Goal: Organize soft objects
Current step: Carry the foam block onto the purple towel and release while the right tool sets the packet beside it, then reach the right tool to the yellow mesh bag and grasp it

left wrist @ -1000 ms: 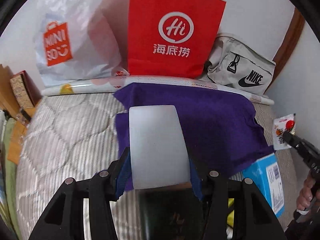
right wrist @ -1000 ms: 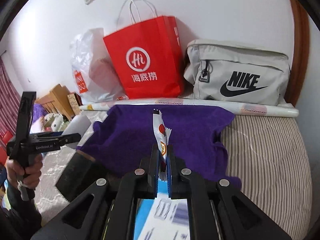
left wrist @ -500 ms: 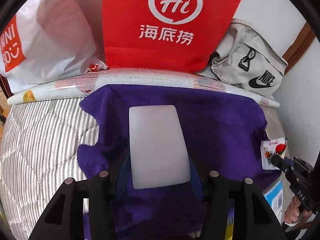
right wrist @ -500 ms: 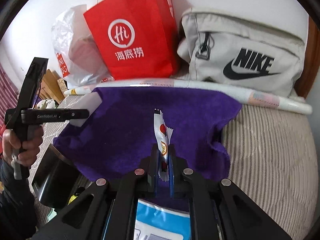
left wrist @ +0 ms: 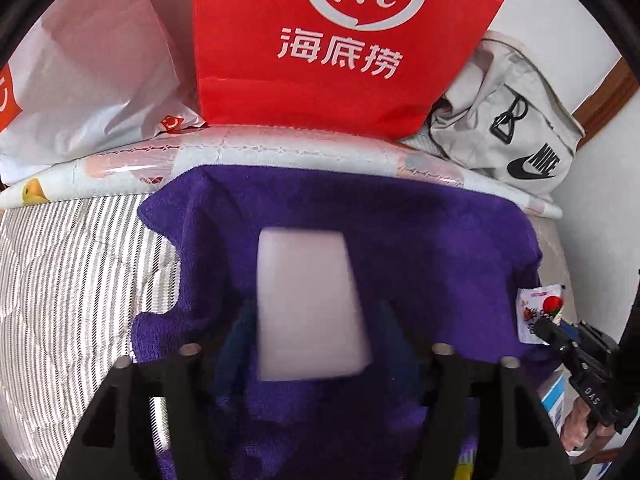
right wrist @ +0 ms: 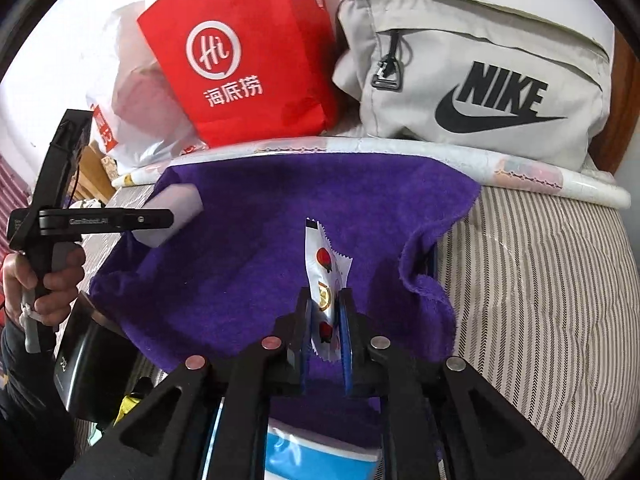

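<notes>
1. Change since the earlier frames: both tools have advanced toward 12 o'clock over the purple towel (left wrist: 400, 240); the red paper bag (left wrist: 340, 40) and grey Nike bag (right wrist: 480, 80) now loom larger, and the towel fills the lower field of both views.
2. Left tool (left wrist: 312, 344): its jaws stand wide apart with the white foam block (left wrist: 308, 304) between them. The blurred picture leaves contact uncertain, so whether it grips cannot be told. In the right wrist view the block (right wrist: 172, 216) projects past the tool tips, above the towel's 9 o'clock edge.
3. Right tool (right wrist: 325, 316): jaws nearly closed, pinching the lower half of the snack sachet (right wrist: 324, 276), which stands upright and clear of the towel.
4. Meaning for the task: both soft items appear positioned over the towel, so release onto it seems the step at hand.
5. Setting: the towel lies on the striped bed (right wrist: 540, 280), its far edge against a rolled printed sheet (left wrist: 280, 148).
</notes>
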`<state>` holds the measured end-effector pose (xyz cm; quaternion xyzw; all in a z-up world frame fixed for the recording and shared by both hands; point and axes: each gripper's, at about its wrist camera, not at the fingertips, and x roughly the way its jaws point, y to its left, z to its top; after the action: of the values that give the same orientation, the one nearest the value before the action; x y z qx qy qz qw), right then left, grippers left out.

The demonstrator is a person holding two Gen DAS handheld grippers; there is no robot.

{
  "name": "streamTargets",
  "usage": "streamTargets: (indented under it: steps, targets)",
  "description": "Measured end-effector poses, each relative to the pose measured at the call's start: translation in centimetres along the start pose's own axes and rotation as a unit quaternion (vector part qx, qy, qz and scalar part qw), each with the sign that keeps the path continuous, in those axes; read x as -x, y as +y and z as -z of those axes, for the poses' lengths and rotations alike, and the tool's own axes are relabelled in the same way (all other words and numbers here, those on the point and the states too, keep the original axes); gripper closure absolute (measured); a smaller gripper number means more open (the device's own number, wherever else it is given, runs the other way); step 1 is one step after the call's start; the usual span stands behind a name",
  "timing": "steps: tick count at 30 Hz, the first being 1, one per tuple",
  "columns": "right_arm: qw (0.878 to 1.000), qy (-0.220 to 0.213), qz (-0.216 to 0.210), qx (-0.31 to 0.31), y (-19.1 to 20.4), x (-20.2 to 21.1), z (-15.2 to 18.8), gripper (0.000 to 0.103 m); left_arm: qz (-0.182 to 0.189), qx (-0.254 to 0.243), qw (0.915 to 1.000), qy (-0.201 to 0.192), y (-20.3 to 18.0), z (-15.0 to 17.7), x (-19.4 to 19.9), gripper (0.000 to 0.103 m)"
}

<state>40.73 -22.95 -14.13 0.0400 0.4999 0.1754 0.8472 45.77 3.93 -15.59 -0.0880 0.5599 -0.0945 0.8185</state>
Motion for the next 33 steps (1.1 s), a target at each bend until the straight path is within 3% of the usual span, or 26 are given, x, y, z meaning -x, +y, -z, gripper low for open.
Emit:
streamTargets:
  steps: [2, 6, 11, 13, 15, 19, 21, 29, 33]
  targets:
    - [1.000, 0.001, 0.006, -0.001, -0.2, -0.1, 0.0, 0.084, 0.004, -0.001, 1.0000, -0.003, -0.1, 0.0, 0.1, 0.028]
    - [1.000, -0.008, 0.013, -0.004, -0.4, 0.3, 0.2, 0.050, -0.015, -0.010, 0.9998, -0.004, -0.4, 0.1, 0.5, 0.028]
    - [1.000, -0.022, 0.020, -0.005, -0.1, 1.9, 0.3, 0.048, -0.026, -0.008, 0.9995, -0.015, -0.2, 0.8, 2.4, 0.028]
    - [0.999, -0.028, 0.028, -0.001, 0.5, 3.0, 0.5, 0.042, -0.027, -0.011, 0.9991, -0.030, -0.3, 1.5, 3.7, 0.028]
    - [0.998, -0.040, 0.049, 0.015, 1.5, 4.1, 1.0, 0.031, -0.026, -0.018, 0.9983, -0.049, -0.5, 2.4, 5.1, 0.028]
    - [0.990, -0.070, 0.108, 0.055, 3.8, 6.7, 2.6, 0.021, -0.031, -0.019, 0.9969, -0.070, -0.7, 4.5, 8.3, 0.028]
    - [0.987, -0.082, 0.118, 0.064, 4.9, 8.0, 3.4, 0.019, -0.024, -0.014, 0.9971, -0.071, -0.7, 5.6, 9.6, 0.028]
    - [0.991, -0.093, 0.067, 0.071, 8.3, 12.9, 7.9, 0.009, -0.007, -0.012, 0.9971, -0.074, -1.9, 11.4, 13.6, 0.028]
    - [0.994, -0.082, 0.022, 0.073, 9.8, 13.9, 11.1, 0.009, 0.002, -0.009, 0.9965, -0.083, -2.1, 15.1, 14.9, 0.028]
